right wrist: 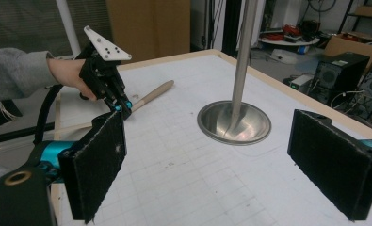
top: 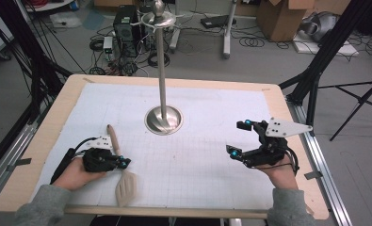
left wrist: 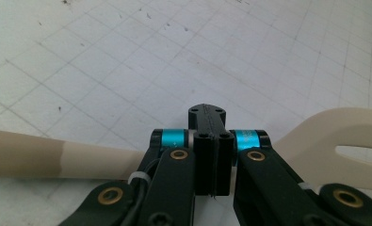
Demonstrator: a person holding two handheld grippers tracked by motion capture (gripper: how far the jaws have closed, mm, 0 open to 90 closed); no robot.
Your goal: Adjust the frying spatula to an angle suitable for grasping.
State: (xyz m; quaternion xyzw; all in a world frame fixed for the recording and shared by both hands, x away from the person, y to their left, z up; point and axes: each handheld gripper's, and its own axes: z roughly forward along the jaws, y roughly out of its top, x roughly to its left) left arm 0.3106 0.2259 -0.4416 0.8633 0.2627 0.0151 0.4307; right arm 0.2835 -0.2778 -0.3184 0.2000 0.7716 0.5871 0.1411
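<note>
Covering most of the wooden surface (top: 52,123) is a white gridded mat (top: 198,160), marked with small dark specks in the left gripper view. Grey floor is seen beyond the far edge, strewn with cables, a black computer tower (top: 125,24) and cardboard boxes (top: 282,16); black tripod legs (top: 358,101) are set at the right.

One metal stand (top: 163,66) is counted, its round base (top: 163,119) planted on the mat near the middle and its pole upright. One beige slotted spatula (top: 121,165) is laid flat on the mat at the left, handle pointed away from the person. Two tools are counted, one in each hand. No containers are seen on the surface.

The left tool (top: 125,163) is lowered over the spatula's neck with its jaws pressed together; whether the spatula is pinched cannot be told. The right tool (top: 238,139) is held above the mat at the right, well apart from the spatula, its jaws spread wide with nothing between them.
</note>
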